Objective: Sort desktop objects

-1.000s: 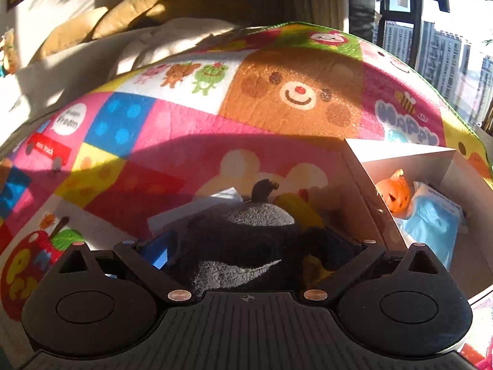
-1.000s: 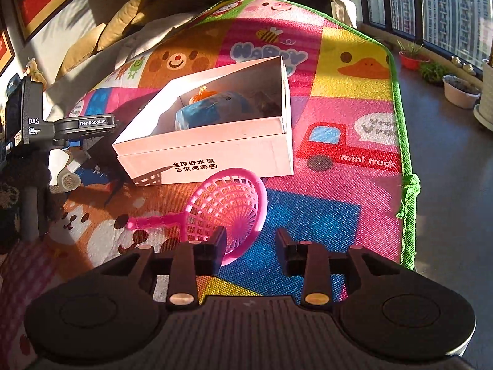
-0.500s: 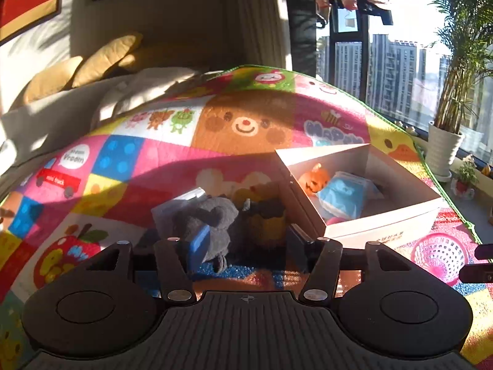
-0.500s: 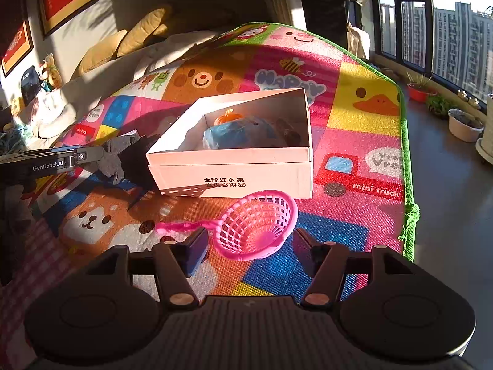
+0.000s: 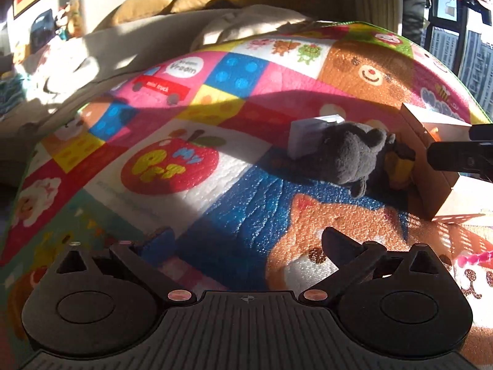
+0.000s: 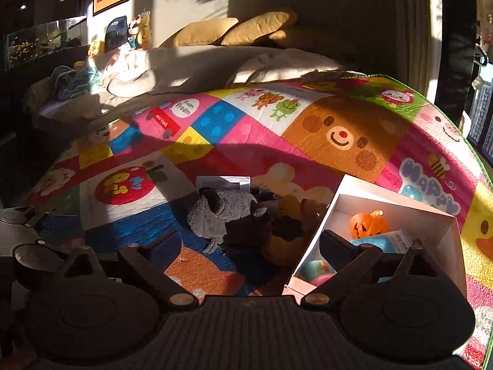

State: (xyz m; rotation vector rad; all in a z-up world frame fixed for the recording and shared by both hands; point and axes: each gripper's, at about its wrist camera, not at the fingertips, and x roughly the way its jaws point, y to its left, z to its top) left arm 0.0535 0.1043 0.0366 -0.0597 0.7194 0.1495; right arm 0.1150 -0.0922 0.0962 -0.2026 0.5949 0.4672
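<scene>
A grey plush toy (image 5: 354,157) lies on the colourful play mat (image 5: 191,169), against a small white box (image 5: 311,135) and beside a yellow toy (image 5: 397,166). It also shows in the right wrist view (image 6: 225,215). The pink cardboard box (image 6: 446,231) at the right holds an orange pumpkin (image 6: 368,225), a blue packet (image 6: 379,242) and a ball (image 6: 317,269). My left gripper (image 5: 246,243) is open and empty, well short of the plush. My right gripper (image 6: 246,246) is open and empty, over the box's near corner and the plush.
A pink strainer handle (image 5: 474,259) shows at the right edge of the left wrist view. A sofa with yellow cushions (image 6: 234,30) and blankets lies behind the mat. The right gripper's body (image 5: 462,154) juts in at right. The mat edge runs along the right (image 6: 480,166).
My left gripper has let go of the grey plush, opened wide and drawn back and left. My right gripper has left the pink strainer and swung left over the box corner, jaws wider.
</scene>
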